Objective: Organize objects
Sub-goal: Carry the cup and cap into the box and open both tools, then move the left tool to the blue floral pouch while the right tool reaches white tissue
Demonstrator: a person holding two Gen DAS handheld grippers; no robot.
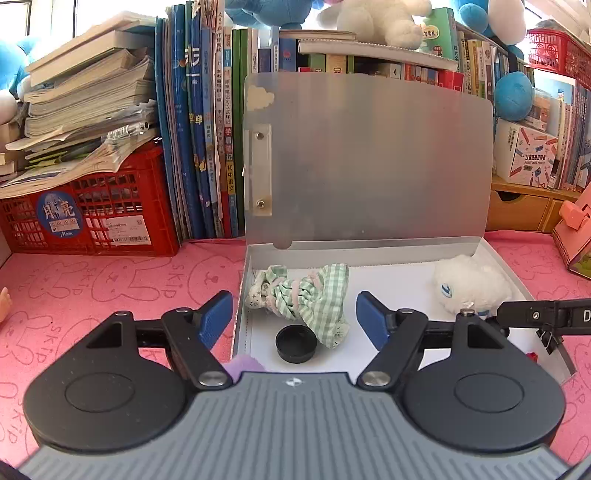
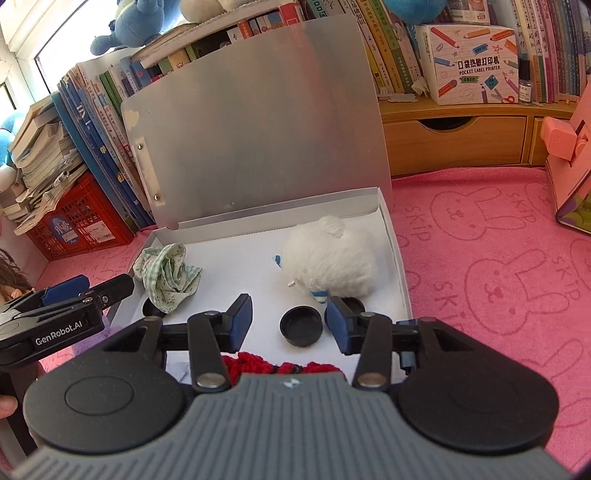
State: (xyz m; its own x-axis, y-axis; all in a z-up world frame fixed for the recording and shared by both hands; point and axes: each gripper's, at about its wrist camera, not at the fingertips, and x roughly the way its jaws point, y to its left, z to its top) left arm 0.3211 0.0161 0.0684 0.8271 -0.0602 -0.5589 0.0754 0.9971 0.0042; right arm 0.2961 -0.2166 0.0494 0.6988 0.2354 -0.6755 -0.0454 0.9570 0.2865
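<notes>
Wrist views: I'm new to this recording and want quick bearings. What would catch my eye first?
Probably the open white box on the pink bunny-print cloth, its frosted lid standing up against the books. Inside lie a fluffy white plush toy at the right, a crumpled green checked cloth at the left, and small black caps near the front. Both hand-held grippers, left and right, hover open over it, holding nothing.

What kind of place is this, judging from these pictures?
Probably a child's study desk at home: upright books fill the back, plush toys sit on them, and a pink bunny-print mat covers the top.
</notes>
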